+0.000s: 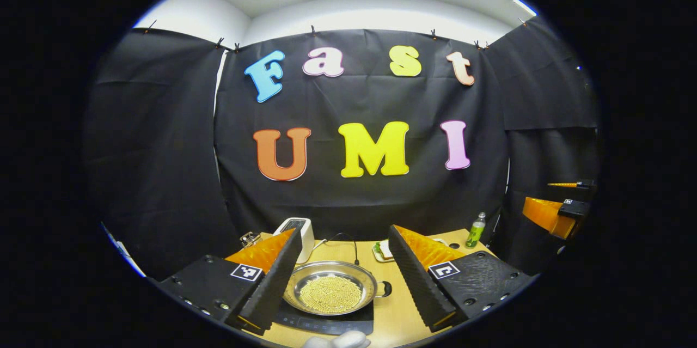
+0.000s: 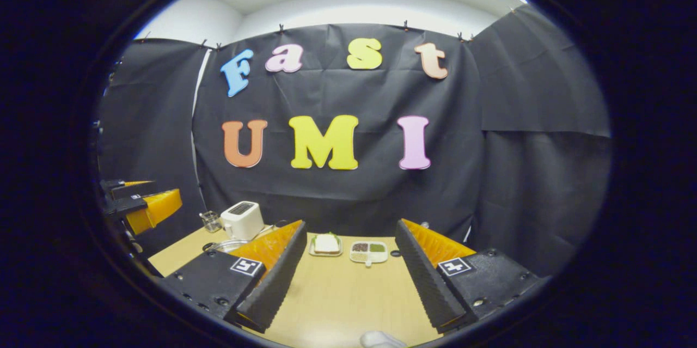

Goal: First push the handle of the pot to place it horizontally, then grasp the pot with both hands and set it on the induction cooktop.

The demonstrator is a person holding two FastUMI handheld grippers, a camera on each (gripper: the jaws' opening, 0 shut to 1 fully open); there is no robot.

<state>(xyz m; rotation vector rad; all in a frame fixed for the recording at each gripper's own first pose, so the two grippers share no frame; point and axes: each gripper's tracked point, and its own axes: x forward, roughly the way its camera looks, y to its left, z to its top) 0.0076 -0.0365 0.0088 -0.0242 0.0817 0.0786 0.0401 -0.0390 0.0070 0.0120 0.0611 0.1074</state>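
A shallow steel pot [image 1: 331,285] holding yellow beads sits on the black induction cooktop [image 1: 321,324] at the near side of the wooden table. Its small black handle [image 1: 385,288] points right. My left gripper [image 1: 344,233] hovers open just in front of the pot, one finger on each side, with nothing between them. My right gripper [image 2: 351,225] is open over bare table to the right, also with nothing in it. It appears far right in the left gripper view [image 1: 552,200]. In the right gripper view the pot's rim [image 2: 226,245] peeks out behind a finger, and the left gripper [image 2: 142,195] is at the left edge.
A white toaster [image 2: 242,218] and a glass [image 2: 210,220] stand at the table's back left. A plate with a sandwich [image 2: 326,244] and a divided dish [image 2: 368,251] sit at the back middle. A green bottle [image 1: 476,230] stands at the back right corner.
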